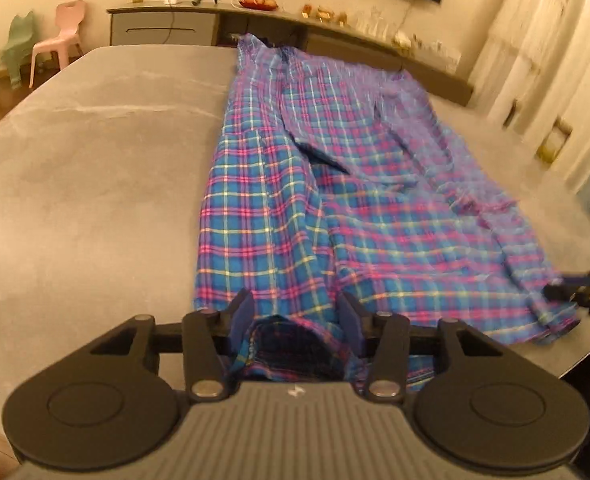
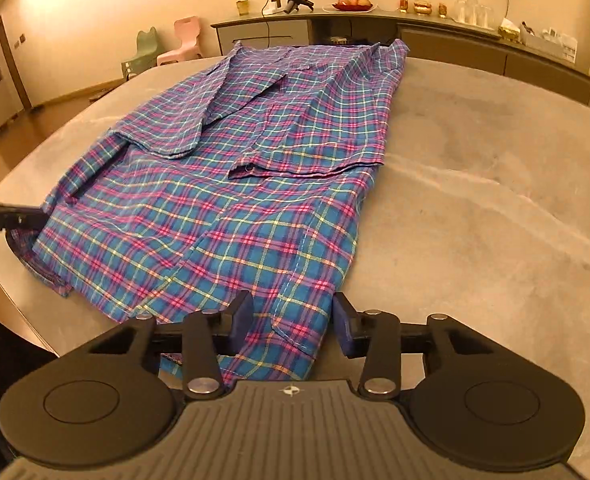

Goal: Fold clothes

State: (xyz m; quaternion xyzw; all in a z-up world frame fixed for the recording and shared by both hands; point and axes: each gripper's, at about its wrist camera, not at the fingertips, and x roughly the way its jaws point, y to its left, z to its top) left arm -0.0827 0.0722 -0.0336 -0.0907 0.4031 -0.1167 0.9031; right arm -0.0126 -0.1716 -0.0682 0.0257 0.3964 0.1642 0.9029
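In the left wrist view, the plaid shirt [image 1: 295, 184] lies flat on the grey table [image 1: 95, 160], and its long axis runs straight away from the left gripper [image 1: 297, 316], from the near hem to the collar at the far edge. This gripper sits at the near hem, at the left corner of it, and a bunched piece of the hem stands between the two blue pads [image 1: 244, 312]; the jaws are about half spread, and I cannot tell if the pads really press the cloth. The right gripper [image 1: 583, 292] shows at the right border, beside the other corner of the hem. In the right wrist view, the shirt [image 2: 235, 168] stretches away and to the left, with both sleeves folded over the body. The right gripper [image 2: 291, 320] is at the right hem corner, half spread, with the cloth edge between its pads [image 2: 242, 318], which do not seem to touch it. The left gripper [image 2: 11, 218] shows at the left border. I judge that each hand is nearest to its own corner, so the hem can be carried toward the collar.
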